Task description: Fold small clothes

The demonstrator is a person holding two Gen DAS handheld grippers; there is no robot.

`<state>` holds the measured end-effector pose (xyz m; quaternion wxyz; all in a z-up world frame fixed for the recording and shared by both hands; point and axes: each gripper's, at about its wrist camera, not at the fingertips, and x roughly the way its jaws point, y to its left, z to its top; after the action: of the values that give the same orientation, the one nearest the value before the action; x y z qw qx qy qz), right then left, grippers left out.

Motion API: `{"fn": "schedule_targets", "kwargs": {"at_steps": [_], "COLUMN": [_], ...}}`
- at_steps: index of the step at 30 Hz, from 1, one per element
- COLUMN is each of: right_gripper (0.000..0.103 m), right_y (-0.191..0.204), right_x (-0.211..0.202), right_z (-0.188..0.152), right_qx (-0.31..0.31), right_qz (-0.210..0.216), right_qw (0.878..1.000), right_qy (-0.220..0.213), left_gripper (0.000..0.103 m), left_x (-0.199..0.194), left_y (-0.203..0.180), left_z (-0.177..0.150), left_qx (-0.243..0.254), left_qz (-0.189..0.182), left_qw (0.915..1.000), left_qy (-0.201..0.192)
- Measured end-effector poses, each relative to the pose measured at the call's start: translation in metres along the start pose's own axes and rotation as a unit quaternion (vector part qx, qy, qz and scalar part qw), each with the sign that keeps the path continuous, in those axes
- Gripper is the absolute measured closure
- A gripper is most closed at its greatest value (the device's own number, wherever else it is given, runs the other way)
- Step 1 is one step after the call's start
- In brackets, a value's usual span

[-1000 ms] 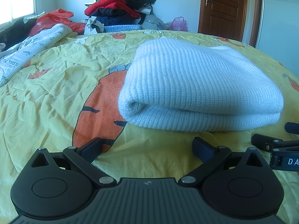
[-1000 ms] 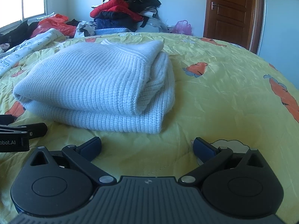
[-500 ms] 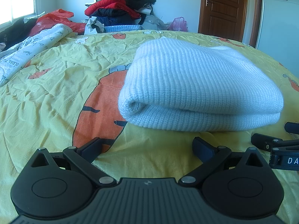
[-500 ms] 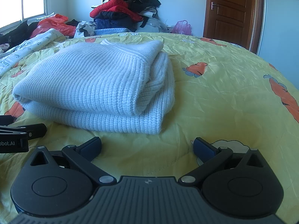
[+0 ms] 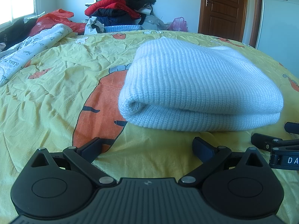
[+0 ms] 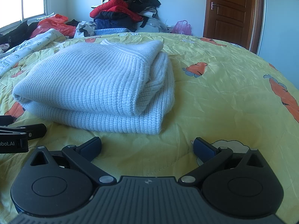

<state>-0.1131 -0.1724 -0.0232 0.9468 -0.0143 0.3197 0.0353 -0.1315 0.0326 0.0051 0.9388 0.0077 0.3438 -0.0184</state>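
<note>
Folded white sweater (image 5: 201, 85) on yellow carrot-print bedspread (image 5: 56, 85); clothes pile (image 6: 127, 15), wooden door (image 6: 231, 9) behind. Both grippers (image 5: 147, 145) (image 6: 147, 144) spread, empty.

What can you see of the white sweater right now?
The white sweater is thick ribbed knit, folded into a compact bundle of stacked layers. It lies flat on the yellow bedspread, rounded fold facing the left gripper, layered ends towards the right gripper. Both grippers sit open just short of it; only the bedspread touches it.
</note>
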Motion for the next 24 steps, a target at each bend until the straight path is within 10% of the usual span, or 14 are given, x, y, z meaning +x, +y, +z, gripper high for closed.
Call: {"fn": "schedule_targets", "kwargs": {"at_steps": [24], "right_gripper": [0.001], "right_y": [-0.0052], "right_x": [0.0017], "right_z": [0.0018], "right_qx": [0.024], "right_qz": [-0.03], "right_qw": [0.999], "right_qy": [-0.001], "left_gripper": [0.0], "left_x": [0.0], "left_y": [0.0001], "left_z": [-0.0003], "left_qx": [0.0], "left_qz": [0.0], "left_qw": [1.0], "left_qy": [0.0]}}
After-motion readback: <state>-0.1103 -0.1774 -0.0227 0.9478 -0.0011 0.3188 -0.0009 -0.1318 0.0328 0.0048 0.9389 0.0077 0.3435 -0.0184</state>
